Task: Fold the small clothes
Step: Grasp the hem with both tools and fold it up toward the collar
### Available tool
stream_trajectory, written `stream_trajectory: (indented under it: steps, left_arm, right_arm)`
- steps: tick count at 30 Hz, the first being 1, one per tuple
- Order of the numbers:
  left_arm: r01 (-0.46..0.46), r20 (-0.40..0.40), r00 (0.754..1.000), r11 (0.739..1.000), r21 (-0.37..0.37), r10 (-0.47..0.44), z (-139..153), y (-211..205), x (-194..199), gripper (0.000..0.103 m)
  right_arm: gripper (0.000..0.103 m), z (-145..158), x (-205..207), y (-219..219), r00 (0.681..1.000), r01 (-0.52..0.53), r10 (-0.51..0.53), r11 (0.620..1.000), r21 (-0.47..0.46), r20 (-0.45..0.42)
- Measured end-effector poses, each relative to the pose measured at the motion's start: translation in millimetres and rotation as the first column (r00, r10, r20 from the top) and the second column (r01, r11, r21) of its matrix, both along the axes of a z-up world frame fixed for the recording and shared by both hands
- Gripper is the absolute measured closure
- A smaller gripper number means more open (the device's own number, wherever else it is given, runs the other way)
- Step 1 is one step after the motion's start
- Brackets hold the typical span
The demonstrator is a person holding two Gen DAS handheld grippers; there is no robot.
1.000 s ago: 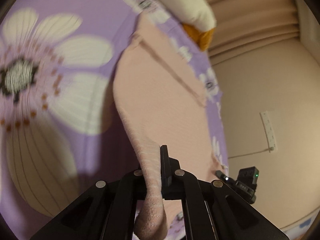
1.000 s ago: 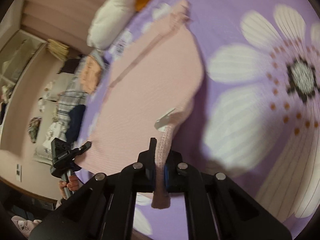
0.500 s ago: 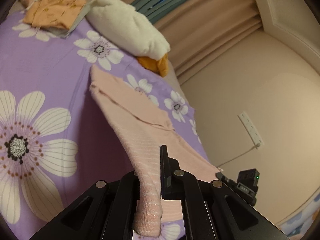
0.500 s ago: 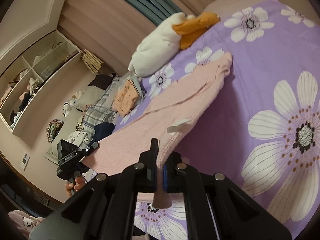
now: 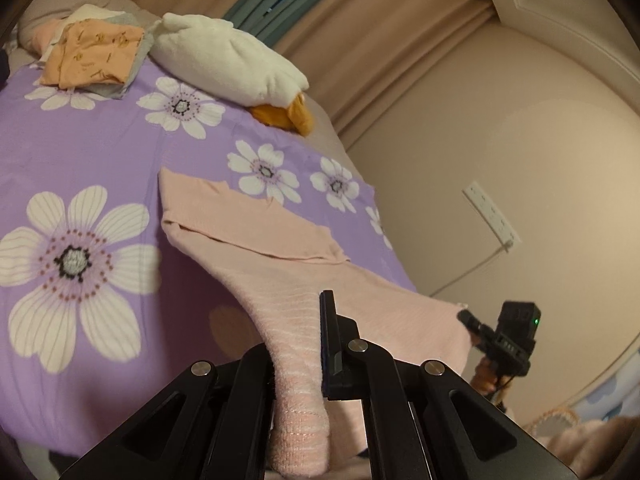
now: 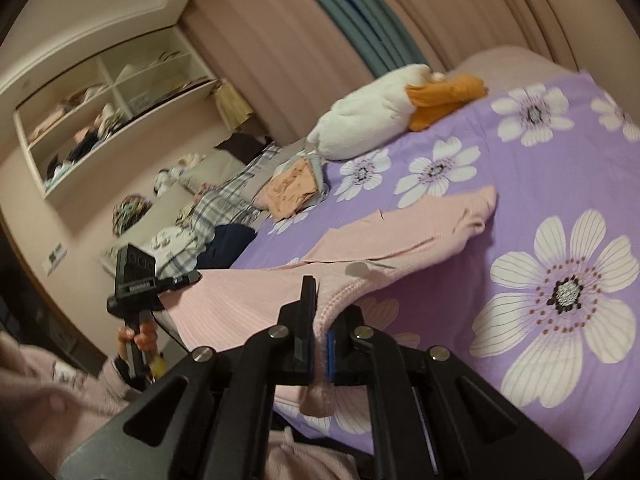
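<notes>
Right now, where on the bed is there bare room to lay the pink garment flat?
Free: purple flowered bedspread between the pink knit garment and white plush duck, and around the large flower. Crowded: folded orange cloth pile and plaid clothes at the far corner.

The right gripper [image 6: 318, 344] is clamped on the ribbed edge of a pink garment [image 6: 256, 292], a bit of fabric hanging below its fingers [image 6: 306, 312]. The left gripper [image 6: 194, 277], held in a hand [image 6: 138, 338], grips the garment's other near corner. The cloth is stretched between them, its far end resting on a purple flowered bed [image 6: 540, 184]. Beyond lie a white pillow [image 6: 364, 120] and folded orange clothes [image 6: 290, 188].
</notes>
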State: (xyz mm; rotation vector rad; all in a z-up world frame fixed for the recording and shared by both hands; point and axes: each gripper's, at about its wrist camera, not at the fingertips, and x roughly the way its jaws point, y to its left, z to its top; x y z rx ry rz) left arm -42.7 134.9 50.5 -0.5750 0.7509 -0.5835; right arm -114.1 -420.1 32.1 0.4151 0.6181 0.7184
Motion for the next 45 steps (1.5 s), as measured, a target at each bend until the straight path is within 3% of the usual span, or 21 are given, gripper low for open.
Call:
stream_trajectory:
  steps: [4,8,18,21,30,35,39,42,45]
  left_arm:
    - [0.005,-0.011,1.0,1.0,-0.014,-0.005,1.2,0.7,1.4,0.103]
    - [-0.032,-0.062,0.998,0.998,-0.046,0.029,-13.7,8.2,26.1,0.103]
    - [-0.121,-0.216,0.972,0.985,-0.123,0.093,-60.3,26.2,137.3,0.103]
    - [-0.141,-0.26,0.959,0.984,-0.107,0.11,-76.3,24.3,170.2,0.103]
    - [-0.169,-0.401,0.906,0.984,-0.049,0.135,-128.7,15.9,248.0,0.103]
    - [-0.195,-0.492,0.858,0.98,-0.045,0.148,-155.0,20.6,266.2,0.103]
    - [-0.194,-0.546,0.829,0.978,-0.077,0.121,-162.6,23.1,276.2,0.103]
    - [-0.209,-0.586,0.804,0.97,-0.125,0.098,-169.0,29.6,282.7,0.103]
    - [-0.244,-0.618,0.781,0.956,-0.164,0.094,-176.0,36.3,288.6,0.103]
  right_arm:
    - [0.096,0.3,6.0,-2.6,1.0,-0.006,0.006,1.0,0.0,0.011]
    - [0.095,-14.3,35.8,-8.1,0.998,0.039,-0.036,0.998,0.053,-0.061]
    - [0.095,-51.1,146.6,-15.0,0.964,0.169,-0.144,0.981,0.096,-0.224]
    - [0.095,-66.2,182.5,-15.0,0.946,0.199,-0.17,0.977,0.082,-0.277]
    - [0.095,-115.0,245.5,-19.5,0.877,0.267,-0.226,0.963,0.038,-0.423]
    - [0.094,-137.9,261.5,-24.5,0.833,0.287,-0.231,0.957,0.036,-0.503]
    - [0.09,-151.1,269.7,-30.7,0.799,0.311,-0.231,0.949,0.053,-0.555]
    - [0.074,-157.3,277.6,-39.6,0.777,0.346,-0.215,0.931,0.116,-0.592]
    - [0.073,-156.5,283.6,-44.0,0.771,0.363,-0.229,0.925,0.115,-0.594]
